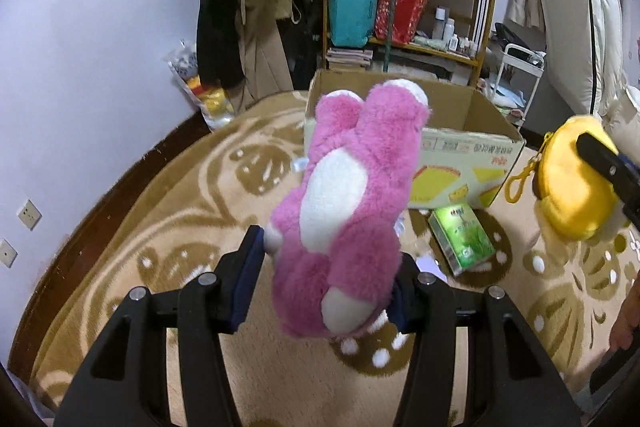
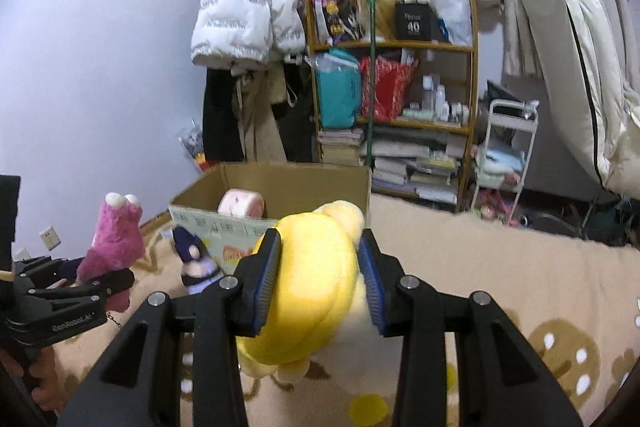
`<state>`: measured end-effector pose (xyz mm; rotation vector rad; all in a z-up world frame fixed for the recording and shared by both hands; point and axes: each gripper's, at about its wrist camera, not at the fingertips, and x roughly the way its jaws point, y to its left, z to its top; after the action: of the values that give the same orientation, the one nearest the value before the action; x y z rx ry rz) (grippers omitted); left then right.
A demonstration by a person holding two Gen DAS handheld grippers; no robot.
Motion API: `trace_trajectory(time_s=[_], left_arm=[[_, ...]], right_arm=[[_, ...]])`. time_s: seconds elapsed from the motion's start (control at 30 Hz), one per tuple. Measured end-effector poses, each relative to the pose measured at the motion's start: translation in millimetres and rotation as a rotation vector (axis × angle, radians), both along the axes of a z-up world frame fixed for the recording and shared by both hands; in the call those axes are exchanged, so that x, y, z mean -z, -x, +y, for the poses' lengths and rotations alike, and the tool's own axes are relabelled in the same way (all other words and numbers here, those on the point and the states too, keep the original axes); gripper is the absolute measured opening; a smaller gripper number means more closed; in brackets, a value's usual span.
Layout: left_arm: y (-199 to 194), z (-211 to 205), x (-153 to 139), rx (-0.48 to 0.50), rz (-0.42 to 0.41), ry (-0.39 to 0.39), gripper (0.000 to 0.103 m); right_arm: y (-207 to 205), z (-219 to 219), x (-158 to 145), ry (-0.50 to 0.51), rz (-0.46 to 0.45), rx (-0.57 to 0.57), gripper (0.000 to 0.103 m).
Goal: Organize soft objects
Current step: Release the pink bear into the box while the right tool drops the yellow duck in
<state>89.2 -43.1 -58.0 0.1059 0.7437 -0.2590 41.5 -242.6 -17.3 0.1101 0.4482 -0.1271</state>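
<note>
My left gripper (image 1: 326, 263) is shut on a pink plush bear (image 1: 352, 195) with a white belly, held above the rug in front of an open cardboard box (image 1: 472, 155). The same bear (image 2: 118, 239) shows at the left of the right wrist view, in the left gripper (image 2: 80, 285). My right gripper (image 2: 320, 275) is shut on a yellow plush toy (image 2: 316, 283), also lifted off the rug; this toy (image 1: 572, 183) hangs at the right in the left wrist view with a yellow clip. Inside the box (image 2: 280, 187) lies a pink soft roll (image 2: 240, 203).
A green carton (image 1: 462, 241) lies on the beige patterned rug (image 1: 200, 187) before the box. A small purple doll (image 2: 196, 259) stands by the box's front. Behind are a wooden shelf (image 2: 392, 47), hanging coats (image 2: 248, 15), a white cart (image 2: 504, 155) and a mattress (image 2: 568, 51).
</note>
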Motion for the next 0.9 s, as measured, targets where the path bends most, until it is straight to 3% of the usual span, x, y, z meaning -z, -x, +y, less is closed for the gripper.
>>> trace_trajectory(time_s=[0.27,0.47,0.7,0.9], left_arm=[[-4.2,-9.1,-21.1,0.011,-0.056,-0.004,0.052],[-18.1,-22.5,-39.0,0.028,-0.11,-0.001,0.052],[-32.2,-27.3,-37.5,0.029,-0.115,-0.016,0.052],[-48.8,-38.7,-47.9,0.055,-0.16,-0.041,0.052]], right_arm=[[-10.7,-8.9,-32.0,0.011,-0.089,-0.03,0.041],[-30.3,-19.1,-42.6,0.003,-0.102,-0.05,0.041],[-51.1,-44.5,-33.4,-0.15,-0.082,-0.097,0.041],[-65.2,-52.7,-43.8,-0.145,-0.101,-0.119,0.041]])
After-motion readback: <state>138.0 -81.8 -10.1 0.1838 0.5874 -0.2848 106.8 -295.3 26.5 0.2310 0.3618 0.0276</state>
